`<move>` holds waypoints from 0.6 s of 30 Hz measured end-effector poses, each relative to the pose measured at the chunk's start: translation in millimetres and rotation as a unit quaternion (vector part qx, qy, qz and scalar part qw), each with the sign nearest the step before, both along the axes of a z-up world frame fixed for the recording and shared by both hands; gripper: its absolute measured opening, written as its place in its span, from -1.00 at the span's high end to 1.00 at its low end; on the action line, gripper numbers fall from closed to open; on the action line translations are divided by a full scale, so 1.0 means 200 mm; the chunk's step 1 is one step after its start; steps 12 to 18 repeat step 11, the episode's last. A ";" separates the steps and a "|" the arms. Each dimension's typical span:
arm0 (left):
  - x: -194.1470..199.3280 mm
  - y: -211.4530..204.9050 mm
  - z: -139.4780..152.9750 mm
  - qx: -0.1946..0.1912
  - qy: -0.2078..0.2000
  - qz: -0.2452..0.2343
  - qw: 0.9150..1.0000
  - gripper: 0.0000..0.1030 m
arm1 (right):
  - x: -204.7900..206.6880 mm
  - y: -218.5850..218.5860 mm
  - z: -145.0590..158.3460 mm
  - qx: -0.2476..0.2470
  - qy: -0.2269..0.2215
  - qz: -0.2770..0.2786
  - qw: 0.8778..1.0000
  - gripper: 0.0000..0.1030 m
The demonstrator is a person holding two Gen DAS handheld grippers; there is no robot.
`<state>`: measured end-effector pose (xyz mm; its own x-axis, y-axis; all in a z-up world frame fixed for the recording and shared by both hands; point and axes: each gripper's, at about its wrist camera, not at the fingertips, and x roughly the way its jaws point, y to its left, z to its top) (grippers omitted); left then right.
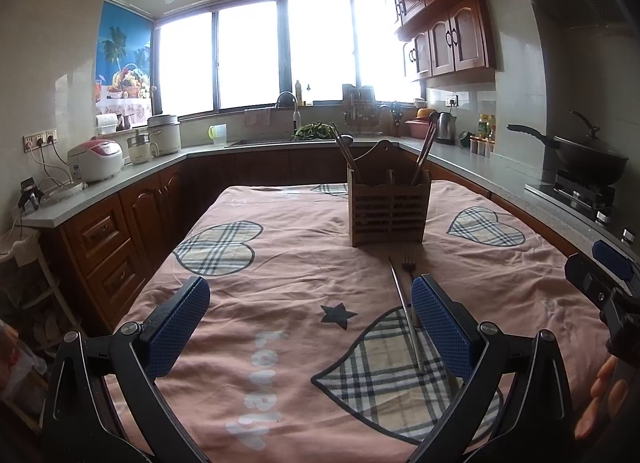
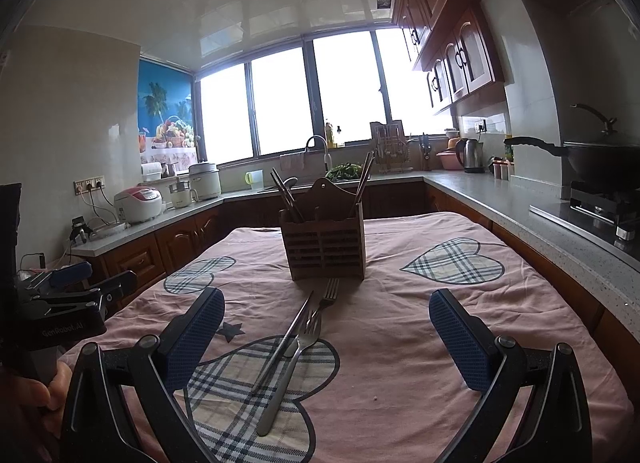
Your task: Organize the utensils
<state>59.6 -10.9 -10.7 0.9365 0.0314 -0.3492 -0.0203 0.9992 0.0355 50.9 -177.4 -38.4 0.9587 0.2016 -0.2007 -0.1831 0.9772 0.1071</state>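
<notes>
A wooden slatted utensil holder (image 1: 389, 209) (image 2: 323, 249) stands upright mid-table, with chopsticks and a spoon sticking out of it. In front of it on the pink cloth lie two metal forks (image 2: 298, 351) and a metal chopstick (image 2: 290, 333); in the left wrist view a chopstick (image 1: 406, 313) and fork tines (image 1: 408, 259) show beside the right pad. My left gripper (image 1: 310, 317) is open and empty, just left of these utensils. My right gripper (image 2: 326, 329) is open and empty, with the utensils lying between its pads, ahead of it.
The table carries a pink cloth (image 2: 400, 303) with plaid hearts. Kitchen counters (image 2: 520, 207) run around it, with rice cookers (image 1: 96, 159) at left, a sink at the back, and a kettle (image 2: 472, 155) and a wok on a stove (image 2: 604, 171) at right.
</notes>
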 end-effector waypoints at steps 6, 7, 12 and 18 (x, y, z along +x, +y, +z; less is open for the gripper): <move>0.00 0.00 0.00 -0.001 0.001 0.000 1.000 -1.00 | 0.00 0.00 0.00 0.000 0.001 0.000 1.000 -1.00; 0.00 0.00 0.00 -0.001 0.001 0.000 1.000 -1.00 | 0.00 0.00 0.00 0.000 0.002 0.000 1.000 -1.00; 0.01 0.00 -0.01 -0.004 0.002 0.000 1.000 -1.00 | 0.03 0.00 0.01 0.001 0.005 0.000 1.000 -1.00; 0.01 0.00 -0.01 -0.004 0.002 0.000 1.000 -1.00 | 0.03 0.00 0.01 0.001 0.005 0.000 1.000 -1.00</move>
